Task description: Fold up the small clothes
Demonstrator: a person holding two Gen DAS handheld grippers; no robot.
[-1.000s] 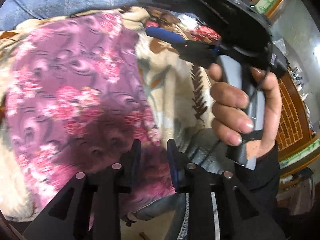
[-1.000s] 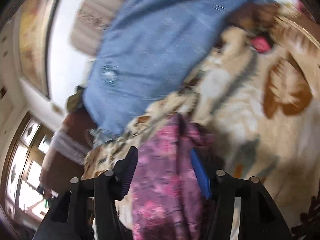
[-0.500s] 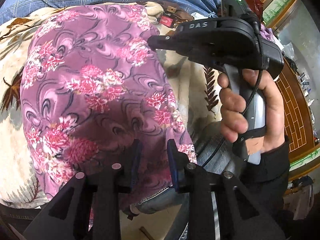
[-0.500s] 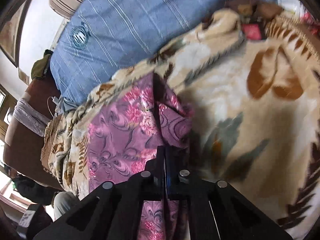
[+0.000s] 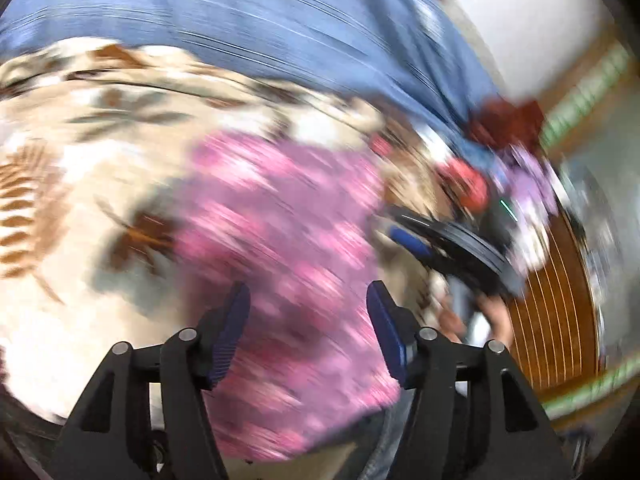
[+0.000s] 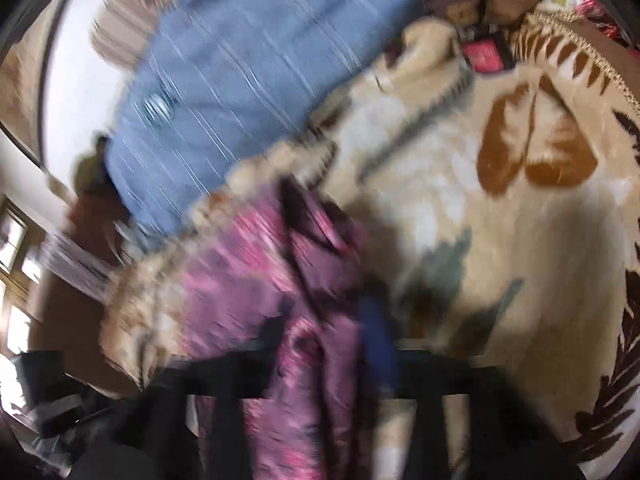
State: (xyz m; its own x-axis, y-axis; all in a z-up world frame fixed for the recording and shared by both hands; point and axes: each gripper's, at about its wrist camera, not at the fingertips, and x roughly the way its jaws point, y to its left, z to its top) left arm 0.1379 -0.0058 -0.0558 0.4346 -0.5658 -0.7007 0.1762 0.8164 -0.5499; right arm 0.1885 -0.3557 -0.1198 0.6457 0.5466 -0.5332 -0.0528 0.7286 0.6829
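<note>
Left wrist: jaws apart above floral garment [image 5: 288, 240].

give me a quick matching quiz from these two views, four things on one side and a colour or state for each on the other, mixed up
Things:
1. left gripper
2. floral garment
3. striped cloth
4. blanket

Colour or state:
a. blue
b. cream with brown leaf shapes
c. open, fingers spread apart
d. pink and purple, lying on the blanket

Pairs: 1-c, 2-d, 3-a, 4-b

Garment [image 5: 288, 232] lies on blanket [image 5: 80, 160] — bedsheet [image 5: 240, 12] behind
</note>
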